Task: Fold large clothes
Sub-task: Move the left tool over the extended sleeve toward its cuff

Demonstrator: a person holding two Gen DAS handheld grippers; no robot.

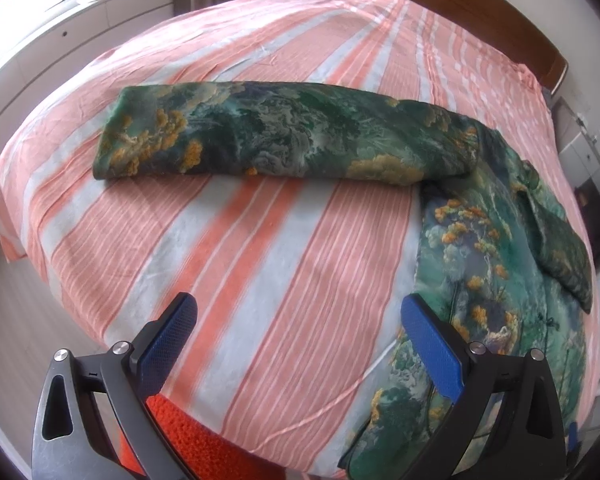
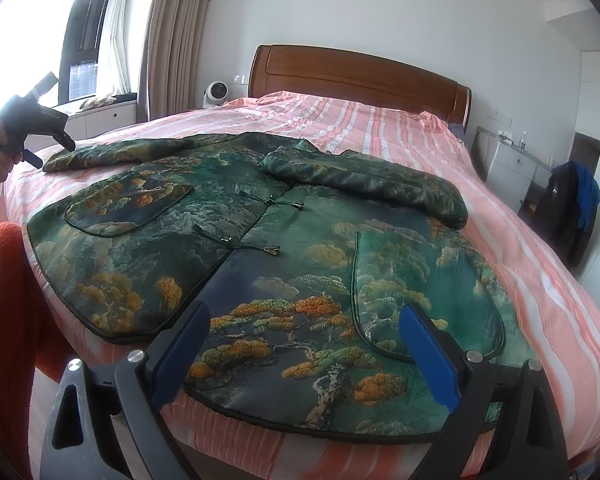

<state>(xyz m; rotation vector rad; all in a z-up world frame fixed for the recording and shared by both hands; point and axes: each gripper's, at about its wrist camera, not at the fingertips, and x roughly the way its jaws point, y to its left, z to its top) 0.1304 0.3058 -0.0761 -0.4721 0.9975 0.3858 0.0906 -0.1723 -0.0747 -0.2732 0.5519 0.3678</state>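
Observation:
A green jacket [image 2: 284,240] printed with orange pine trees lies front up on the pink striped bed [image 2: 540,264], knot buttons fastened. One sleeve [image 2: 364,184] is folded across its chest. The other sleeve [image 1: 268,140] stretches straight out sideways over the sheet. My right gripper [image 2: 306,316] is open, hovering above the jacket's bottom hem with nothing between its blue pads [image 2: 428,352]. My left gripper [image 1: 298,312] is open over bare sheet, left of the jacket body [image 1: 480,264] and short of the outstretched sleeve. In the right wrist view the left gripper [image 2: 54,154] sits by that sleeve's cuff, held in a hand.
A wooden headboard [image 2: 356,72] stands at the far end of the bed. A small white fan [image 2: 216,94], a curtain [image 2: 172,36] and a window bench [image 2: 104,112] lie beyond the left side. A white cabinet [image 2: 512,164] and dark bag [image 2: 568,204] stand right. A red knit sleeve [image 2: 8,320] is near left.

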